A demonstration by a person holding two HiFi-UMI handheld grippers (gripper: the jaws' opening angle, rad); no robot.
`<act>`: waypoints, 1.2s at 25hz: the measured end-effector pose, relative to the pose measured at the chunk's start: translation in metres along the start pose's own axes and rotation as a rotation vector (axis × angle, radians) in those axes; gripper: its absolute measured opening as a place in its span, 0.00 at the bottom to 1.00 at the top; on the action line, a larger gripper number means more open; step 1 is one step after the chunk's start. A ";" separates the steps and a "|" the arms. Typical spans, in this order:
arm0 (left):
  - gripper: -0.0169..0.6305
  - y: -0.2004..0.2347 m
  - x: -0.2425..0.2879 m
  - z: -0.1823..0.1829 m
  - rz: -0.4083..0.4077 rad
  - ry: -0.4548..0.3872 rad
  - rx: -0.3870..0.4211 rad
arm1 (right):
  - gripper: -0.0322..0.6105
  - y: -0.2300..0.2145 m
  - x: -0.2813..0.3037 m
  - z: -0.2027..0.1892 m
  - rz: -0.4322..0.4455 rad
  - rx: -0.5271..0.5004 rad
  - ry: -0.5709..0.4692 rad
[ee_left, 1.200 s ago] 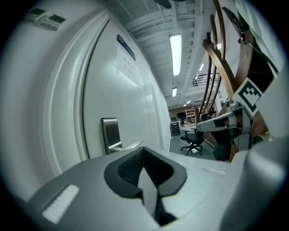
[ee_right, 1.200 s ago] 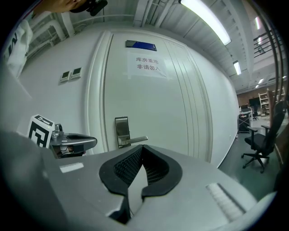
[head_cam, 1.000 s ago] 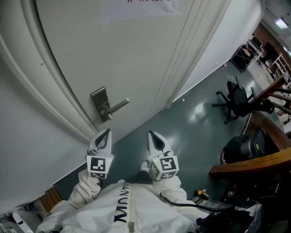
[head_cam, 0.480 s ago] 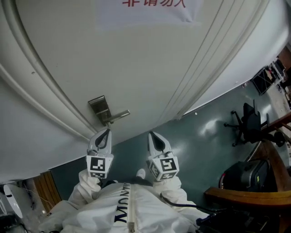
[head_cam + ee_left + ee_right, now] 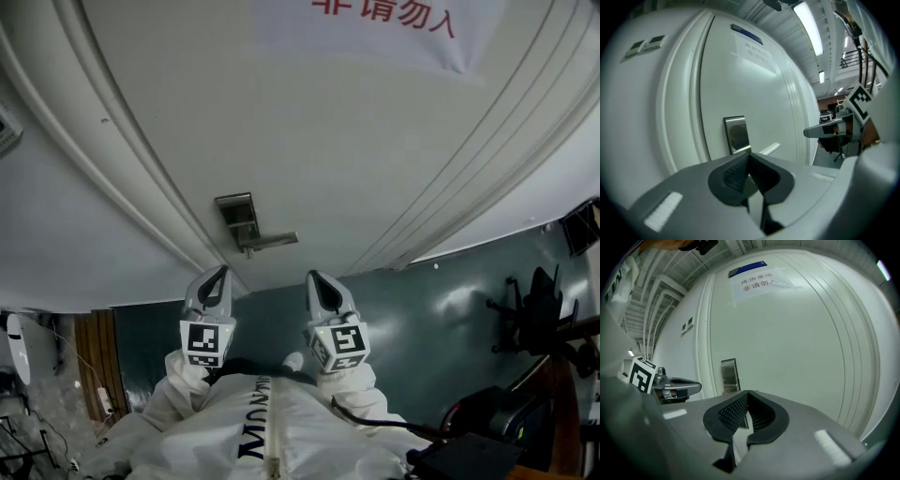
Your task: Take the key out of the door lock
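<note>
Left tongs (image 5: 220, 272) and right tongs (image 5: 313, 277) both closed, empty, short of the lock plate (image 5: 239, 214). We cannot spot the key. We should open one pair and come in level, just under the plate's lever (image 5: 274, 241).

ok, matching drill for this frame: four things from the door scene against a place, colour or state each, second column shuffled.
Things
1. paper sign
2. lever handle
3. office chair
4. right gripper

Descriptions
A. shut, nothing between its jaws
B. black, on the green floor at the head view's right
C. red print, high on the door
D. metal, sticking out from the lock plate

Pairs: 1-C, 2-D, 3-B, 4-A
</note>
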State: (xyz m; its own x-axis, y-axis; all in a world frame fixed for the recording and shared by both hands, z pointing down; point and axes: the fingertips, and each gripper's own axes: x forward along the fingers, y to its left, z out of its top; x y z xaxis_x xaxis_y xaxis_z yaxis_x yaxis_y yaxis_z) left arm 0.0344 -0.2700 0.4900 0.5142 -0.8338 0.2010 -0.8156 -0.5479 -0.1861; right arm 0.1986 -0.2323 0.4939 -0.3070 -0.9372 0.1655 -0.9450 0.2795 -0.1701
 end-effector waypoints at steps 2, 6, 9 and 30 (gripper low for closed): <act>0.03 0.013 -0.008 -0.004 0.044 0.011 -0.009 | 0.05 0.010 0.012 -0.001 0.044 -0.004 0.007; 0.03 0.041 -0.024 -0.014 0.127 0.026 -0.037 | 0.05 0.030 0.037 0.004 0.110 -0.028 0.013; 0.03 0.059 -0.030 -0.020 0.147 0.027 -0.050 | 0.05 0.036 0.049 0.004 0.096 -0.038 0.015; 0.03 0.077 -0.012 -0.030 0.089 0.019 -0.069 | 0.09 0.035 0.067 -0.012 -0.029 -0.080 0.059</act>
State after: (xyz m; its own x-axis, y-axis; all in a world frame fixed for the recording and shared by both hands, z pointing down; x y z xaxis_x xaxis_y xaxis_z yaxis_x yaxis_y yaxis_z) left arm -0.0430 -0.3000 0.5017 0.4341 -0.8774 0.2045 -0.8746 -0.4649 -0.1378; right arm 0.1432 -0.2829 0.5111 -0.2831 -0.9319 0.2267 -0.9589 0.2704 -0.0862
